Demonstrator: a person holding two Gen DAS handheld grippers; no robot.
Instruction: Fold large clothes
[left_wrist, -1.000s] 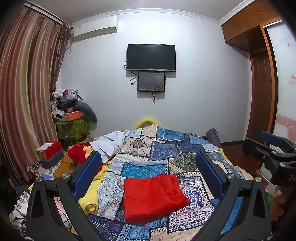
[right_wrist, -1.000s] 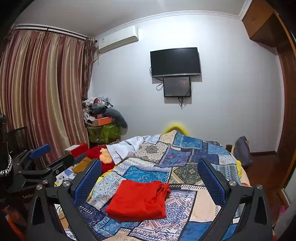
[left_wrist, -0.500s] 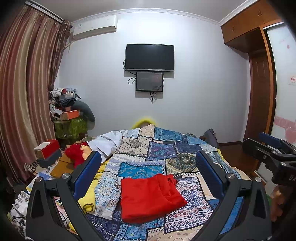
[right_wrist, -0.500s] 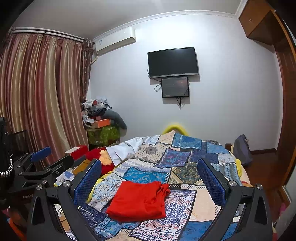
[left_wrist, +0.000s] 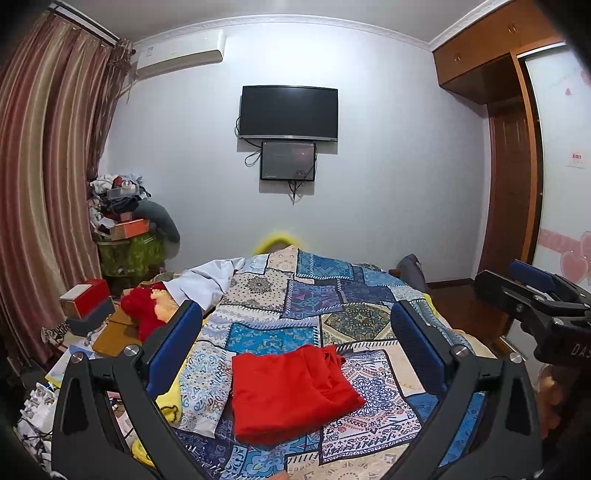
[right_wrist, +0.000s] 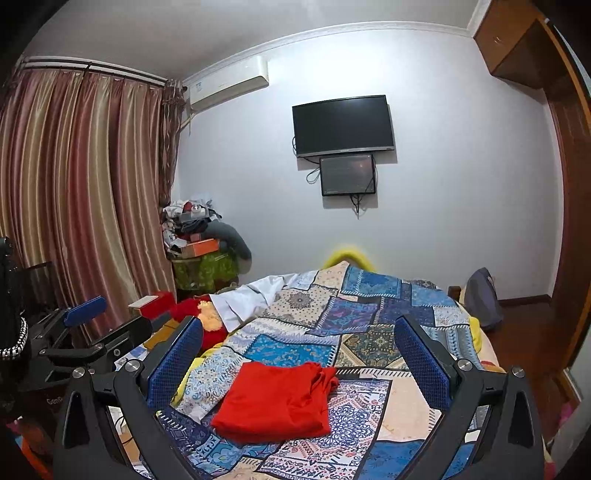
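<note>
Your red cloth garment (left_wrist: 291, 391) lies folded into a compact, roughly rectangular bundle on the blue-and-cream patchwork bedspread (left_wrist: 332, 302), toward the near end of the bed. Its left edge is straight and flat, while the right corner bunches up into loose gathers, so the fold reads as nearly done rather than crisp. It sits on a flat part of the spread, which gives you a firm, level place to press it.

Your left gripper (left_wrist: 295, 343) is held above and short of the garment with its blue-padded fingers (left_wrist: 177, 343) spread wide and nothing between them. Your right gripper (right_wrist: 299, 354) is just as wide apart and just as empty, and also clear of the cloth. Holding both back like this frames the whole bundle between the pads, which suits judging the result before you touch it again. If you go on, the bunched right corner is the part I would tidy.

Further out, a white sheet (left_wrist: 207, 280) is rumpled at the far left of the bed, with a red plush toy (left_wrist: 144, 306) beside it. A black television (left_wrist: 289, 112) hangs on the far wall, and striped curtains (left_wrist: 40, 192) cover the left side.
</note>
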